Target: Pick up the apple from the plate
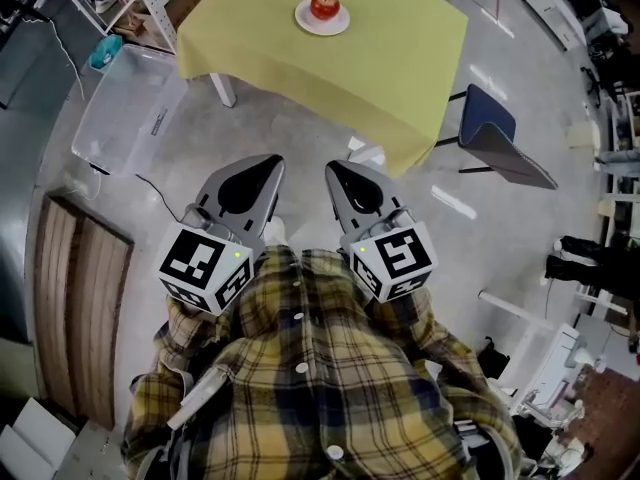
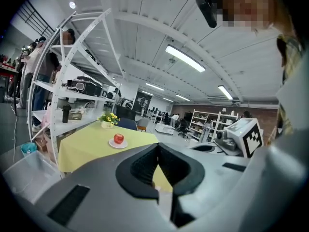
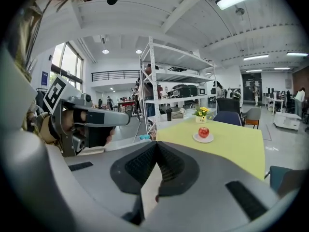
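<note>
I see the apple (image 1: 324, 6) on its plate (image 1: 322, 29) at the bench's (image 1: 330, 78) far edge. My left tool (image 1: 270, 163) and right tool (image 1: 335, 171) hang short of the bench, both clenched and empty.

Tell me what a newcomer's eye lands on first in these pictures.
The shiny red apple on a small white plate, set on the yellow-green clothed table at the top of the head view, draws the eye first. Next come the two grey grippers, left gripper and right gripper. Both are shut and empty, side by side above the person's yellow plaid shirt, well short of the table.
</note>
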A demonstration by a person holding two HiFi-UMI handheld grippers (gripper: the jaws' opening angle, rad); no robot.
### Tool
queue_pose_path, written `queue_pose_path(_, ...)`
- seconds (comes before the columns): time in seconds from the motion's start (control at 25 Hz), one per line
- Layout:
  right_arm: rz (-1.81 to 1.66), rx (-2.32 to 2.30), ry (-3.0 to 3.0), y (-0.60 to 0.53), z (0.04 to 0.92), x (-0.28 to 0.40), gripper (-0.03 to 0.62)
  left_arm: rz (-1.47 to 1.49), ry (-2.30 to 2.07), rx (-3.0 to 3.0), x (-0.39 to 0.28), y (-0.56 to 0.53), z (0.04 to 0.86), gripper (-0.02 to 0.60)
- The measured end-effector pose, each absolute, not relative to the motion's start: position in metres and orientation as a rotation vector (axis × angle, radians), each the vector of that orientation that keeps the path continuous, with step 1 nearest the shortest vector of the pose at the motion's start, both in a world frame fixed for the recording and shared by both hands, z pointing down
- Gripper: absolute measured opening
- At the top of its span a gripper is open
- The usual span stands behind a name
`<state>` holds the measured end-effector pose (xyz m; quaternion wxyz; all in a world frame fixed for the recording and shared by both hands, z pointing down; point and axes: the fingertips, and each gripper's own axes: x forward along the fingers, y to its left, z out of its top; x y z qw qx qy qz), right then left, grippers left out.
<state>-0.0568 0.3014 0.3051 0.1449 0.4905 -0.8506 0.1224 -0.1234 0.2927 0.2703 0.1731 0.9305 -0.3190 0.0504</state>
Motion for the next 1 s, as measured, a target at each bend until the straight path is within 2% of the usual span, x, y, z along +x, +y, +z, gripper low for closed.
queue_pose_path(0.32, 0.418, 1.456, -2.425, 0.262, 0.315, -0.051, -0.003, 0.155, -0.901, 2.608, -0.127, 0.247, 0.279, 0.008)
queue_pose_path(1.0, 0.400, 1.436, -2.457, 0.111, 0.298, 0.028, -0.003, 0.132, -0.943, 2.618, -0.048, 0.096, 0.259, 0.008)
